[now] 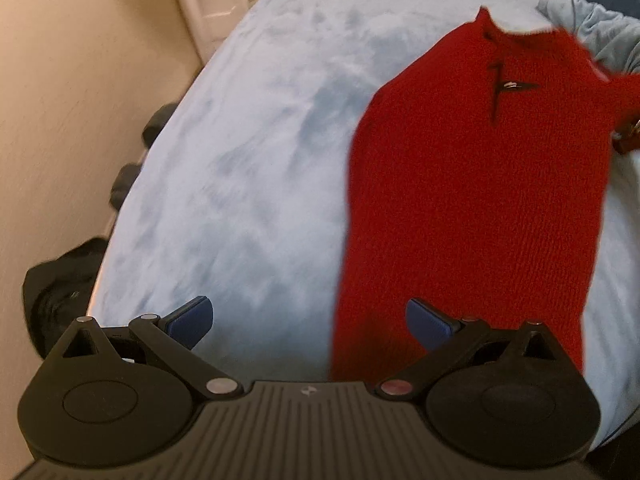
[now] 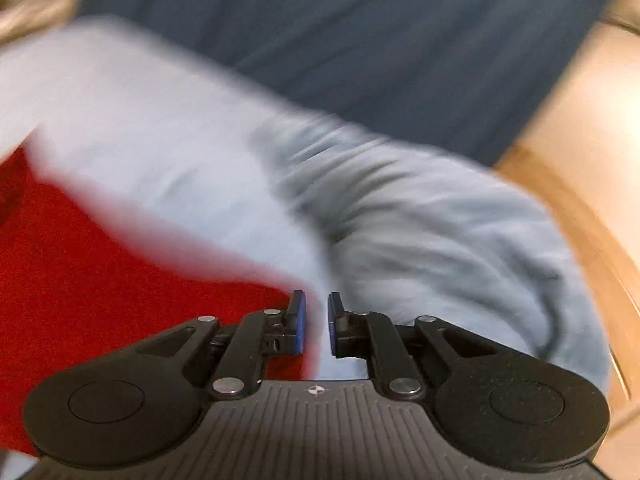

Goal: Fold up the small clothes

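Wall: beige surface (image 1: pixel 60 100) along the far left of the left wrist view, running beside the bed edge.
Dark items: black bundle (image 1: pixel 60 280) low by the wall, with two darker lumps (image 1: pixel 160 124) further along the bed edge.
Blanket: pale blue fleece blanket (image 1: pixel 240 160) covering the bed, mottled in texture; in the right wrist view it bunches into folds at the right (image 2: pixel 420 220).
Left gripper: left gripper (image 1: pixel 308 320) with its blue pads spread wide, nothing between them; the right-hand pad (image 1: pixel 428 322) sits over the garment's near end.
Garment: red knit garment (image 1: pixel 480 200) lying lengthwise on the blanket, right of centre, with a dark slit and a small metal piece near its far end.
Right gripper: right gripper (image 2: pixel 317 326) with jaws narrow, a slim gap left; the garment's red edge (image 2: pixel 100 280) lies at the left pad, and blur hides whether cloth is pinched.
Background: dark blue fabric (image 2: pixel 360 40) beyond the blanket; wooden surface (image 2: pixel 580 208) at the right.
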`<state>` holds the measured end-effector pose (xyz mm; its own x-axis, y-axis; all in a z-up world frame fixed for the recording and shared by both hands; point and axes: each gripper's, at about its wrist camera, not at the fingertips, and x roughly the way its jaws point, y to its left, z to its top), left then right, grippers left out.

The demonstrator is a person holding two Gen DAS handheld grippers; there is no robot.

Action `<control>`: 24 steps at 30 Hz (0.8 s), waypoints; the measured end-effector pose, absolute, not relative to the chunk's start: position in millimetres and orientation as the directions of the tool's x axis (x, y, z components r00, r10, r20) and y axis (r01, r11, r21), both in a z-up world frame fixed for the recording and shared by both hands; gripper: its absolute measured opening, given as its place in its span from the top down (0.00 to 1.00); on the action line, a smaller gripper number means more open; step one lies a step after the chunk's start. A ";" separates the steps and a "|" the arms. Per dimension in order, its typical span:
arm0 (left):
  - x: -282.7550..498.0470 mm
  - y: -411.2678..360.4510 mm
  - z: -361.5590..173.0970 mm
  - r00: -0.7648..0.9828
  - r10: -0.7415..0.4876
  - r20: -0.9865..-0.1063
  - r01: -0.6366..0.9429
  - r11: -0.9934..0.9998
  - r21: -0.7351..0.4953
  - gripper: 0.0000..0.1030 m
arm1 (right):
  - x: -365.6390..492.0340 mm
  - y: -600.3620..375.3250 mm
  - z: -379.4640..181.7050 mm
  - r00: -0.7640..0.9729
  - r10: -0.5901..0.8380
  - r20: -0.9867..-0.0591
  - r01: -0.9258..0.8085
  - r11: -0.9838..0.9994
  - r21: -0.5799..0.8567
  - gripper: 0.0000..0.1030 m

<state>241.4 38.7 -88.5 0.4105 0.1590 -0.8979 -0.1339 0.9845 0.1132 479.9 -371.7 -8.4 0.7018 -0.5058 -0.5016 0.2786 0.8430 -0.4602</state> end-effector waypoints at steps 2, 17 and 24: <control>248.0 31.4 -88.0 0.420 0.155 -0.894 -0.130 0.985 0.110 0.00 | 460.9 -375.9 -11.9 0.705 -0.384 -0.597 0.230 0.919 -0.319 0.36; 208.3 47.0 -92.5 0.350 0.206 -0.914 -0.163 0.974 0.157 0.00 | 235.5 -213.1 -166.2 0.380 0.424 -0.822 0.028 0.883 0.468 0.42; 189.8 42.6 -93.8 0.346 0.196 -0.918 -0.161 0.976 0.148 0.00 | 224.2 -241.5 -147.8 0.373 0.444 -0.815 0.026 0.873 0.488 0.49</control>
<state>189.8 42.6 -93.8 0.3457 0.1963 -0.9176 -0.1610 0.9758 0.1481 224.2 -241.5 -147.8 0.3726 0.4443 -0.8148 0.0264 0.8725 0.4878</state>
